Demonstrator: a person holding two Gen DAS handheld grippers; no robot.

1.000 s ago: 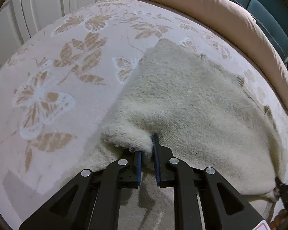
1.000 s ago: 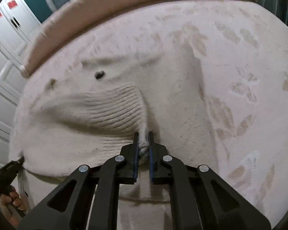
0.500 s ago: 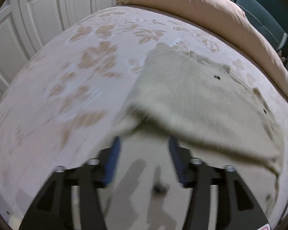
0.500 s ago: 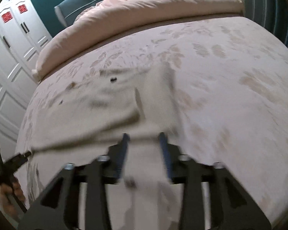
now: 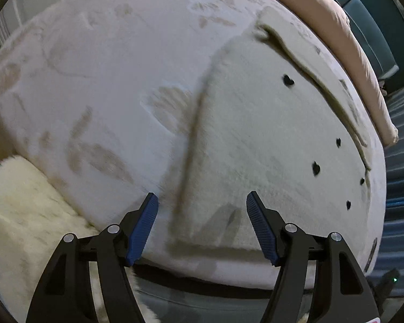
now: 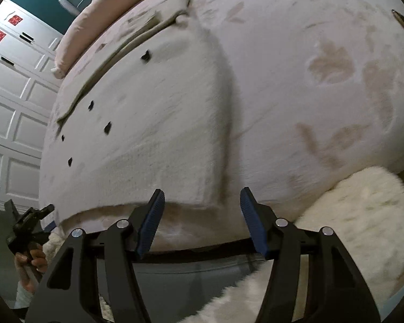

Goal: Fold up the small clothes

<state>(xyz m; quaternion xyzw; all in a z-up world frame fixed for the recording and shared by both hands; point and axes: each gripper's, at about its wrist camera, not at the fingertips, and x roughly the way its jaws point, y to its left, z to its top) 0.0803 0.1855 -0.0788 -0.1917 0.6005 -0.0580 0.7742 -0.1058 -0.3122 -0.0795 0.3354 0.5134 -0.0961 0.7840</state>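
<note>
Cream knit sweater (image 5: 269,145) lies flat at the near edge of the bed (image 5: 107,67), its side folded in, which we judge a completed fold. We find the left gripper (image 5: 202,215) and right gripper (image 6: 202,210) both released, empty, held off the edge. Only the right view shows the hand (image 6: 31,265) gripping the left tool; a fluffy rug (image 6: 363,215) lies below.

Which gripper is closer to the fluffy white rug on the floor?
Cannot tell: rug lies just left of the open left gripper; in the right view, rug lies just right of the open right gripper.
</note>
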